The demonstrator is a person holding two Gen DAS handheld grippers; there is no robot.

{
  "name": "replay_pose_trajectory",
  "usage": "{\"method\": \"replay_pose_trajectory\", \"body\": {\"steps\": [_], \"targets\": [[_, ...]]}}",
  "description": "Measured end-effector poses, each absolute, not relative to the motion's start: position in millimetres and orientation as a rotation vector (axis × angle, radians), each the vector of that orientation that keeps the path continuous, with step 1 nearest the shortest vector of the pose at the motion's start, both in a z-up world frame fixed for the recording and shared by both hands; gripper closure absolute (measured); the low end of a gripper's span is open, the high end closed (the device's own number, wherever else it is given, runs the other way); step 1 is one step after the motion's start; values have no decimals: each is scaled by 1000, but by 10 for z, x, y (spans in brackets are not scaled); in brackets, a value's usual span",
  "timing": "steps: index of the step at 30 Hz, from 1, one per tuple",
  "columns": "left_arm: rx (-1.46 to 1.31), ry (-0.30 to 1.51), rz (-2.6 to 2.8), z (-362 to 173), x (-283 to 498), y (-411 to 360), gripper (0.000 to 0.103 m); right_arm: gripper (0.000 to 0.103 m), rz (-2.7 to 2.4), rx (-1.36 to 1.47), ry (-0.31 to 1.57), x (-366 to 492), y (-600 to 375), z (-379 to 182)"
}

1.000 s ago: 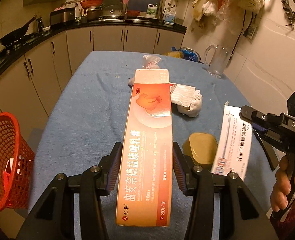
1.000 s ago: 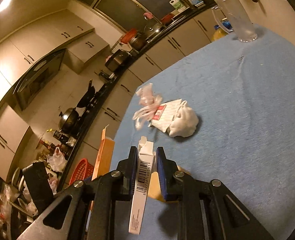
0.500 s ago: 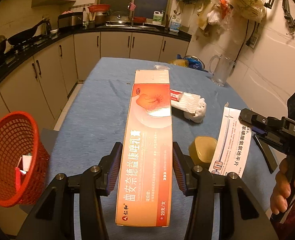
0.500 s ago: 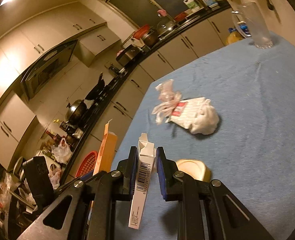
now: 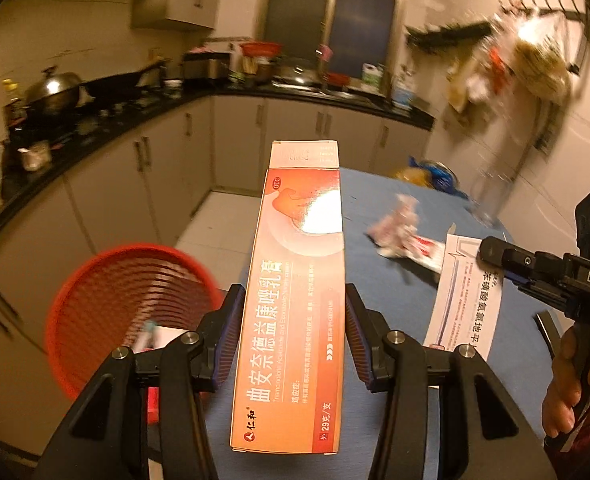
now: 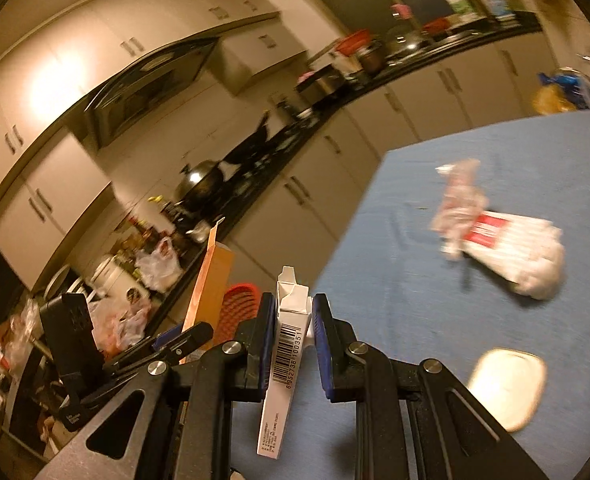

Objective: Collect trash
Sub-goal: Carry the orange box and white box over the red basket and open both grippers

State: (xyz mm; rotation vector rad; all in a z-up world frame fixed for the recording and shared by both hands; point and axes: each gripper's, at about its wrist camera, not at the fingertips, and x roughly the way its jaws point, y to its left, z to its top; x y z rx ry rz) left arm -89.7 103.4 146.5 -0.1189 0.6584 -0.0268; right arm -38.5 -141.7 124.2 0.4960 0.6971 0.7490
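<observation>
The left gripper (image 5: 293,330) clamps the orange carton (image 5: 295,304) between its fingers; the red basket (image 5: 115,304) sits at 9 o'clock of it. Swing fully over the rim before releasing. The right gripper (image 6: 291,344) pinches the white carton (image 6: 285,356)

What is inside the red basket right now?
In the left wrist view, the red basket holds a pale, blurred item with a red piece below it near the bottom. The left gripper covers its near side.
</observation>
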Motion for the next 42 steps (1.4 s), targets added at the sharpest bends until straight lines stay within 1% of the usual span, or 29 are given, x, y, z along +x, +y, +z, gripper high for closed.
{"method": "replay_pose_trajectory", "body": {"steps": [8,15,22,32,34,35,36,37,38,42], "targets": [[-190,613,107,1571,-1004,1796,56,82,874,440,673,-254,-530,1531],[-230,640,172,1399,-947,2202,56,82,929,378,647,-159,252,1616],[-267,680,189,1098,-877,2439,56,82,906,291,666,-22,803,1393],[-308,728,192,783,-830,2581,56,82,893,233,754,97,1064,1020],[-310,732,197,758,-864,2587,55,80,903,216,784,91,1087,968],[-310,732,197,762,-880,2590,51,78,904,220,794,87,1082,961],[-310,728,196,771,-907,2579,47,69,906,223,797,75,1063,965],[-312,722,199,784,-940,2574,45,63,906,228,794,67,1036,976],[-315,716,201,800,-973,2573,43,62,901,230,786,59,1010,990],[-338,699,200,865,-1066,2589,42,61,889,255,765,29,855,1063]]}}
